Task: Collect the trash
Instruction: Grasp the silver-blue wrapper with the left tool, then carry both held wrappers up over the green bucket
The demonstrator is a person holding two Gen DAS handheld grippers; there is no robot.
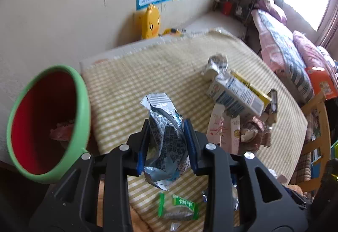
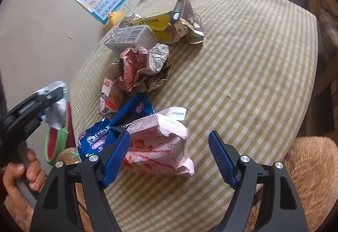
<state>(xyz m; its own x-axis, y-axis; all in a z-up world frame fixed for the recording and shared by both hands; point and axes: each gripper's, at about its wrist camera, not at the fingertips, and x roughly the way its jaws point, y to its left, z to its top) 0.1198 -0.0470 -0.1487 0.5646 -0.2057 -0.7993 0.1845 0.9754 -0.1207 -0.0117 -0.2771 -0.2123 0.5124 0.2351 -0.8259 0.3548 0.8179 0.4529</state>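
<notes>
The bench (image 1: 169, 67) in front of me wears a yellow-and-cream checked cloth, and the trash lies scattered across it. At its left edge is my bin (image 1: 48, 122), green on the outside and red inside, tipped so its mouth faces me, with a crumpled reddish scrap lying in it.

In my left gripper (image 1: 166, 136) I have a silver wrapper (image 1: 164, 126), pinched tight between the two blue pads and held above the cloth just right of the bin. It is crinkled foil with a serrated top edge and dense dark print I cannot read.

My right gripper (image 2: 169, 155) is spread wide and has hold of nothing. Between its fingers lies a pink carton (image 2: 158, 141), squashed and torn open along the top, printed with red strawberries; a white tab at its far end reads "25G30". The left pad touches the carton's side, the right pad is well apart from it.

Just left of the carton lies a blue Oreo packet (image 2: 109, 130), its logo readable in white. Beyond it sit a small strawberry-printed pack (image 2: 108, 98), a crumpled red-and-brown paper wad (image 2: 143, 69), then a white milk carton (image 2: 131, 38) showing a barcode, a yellow carton (image 2: 156, 24) and a torn brown box (image 2: 190, 20) at the far end.

Near me, under my left gripper, a small green wrapper (image 1: 181, 206) with white characters lies flat on the cloth.
</notes>
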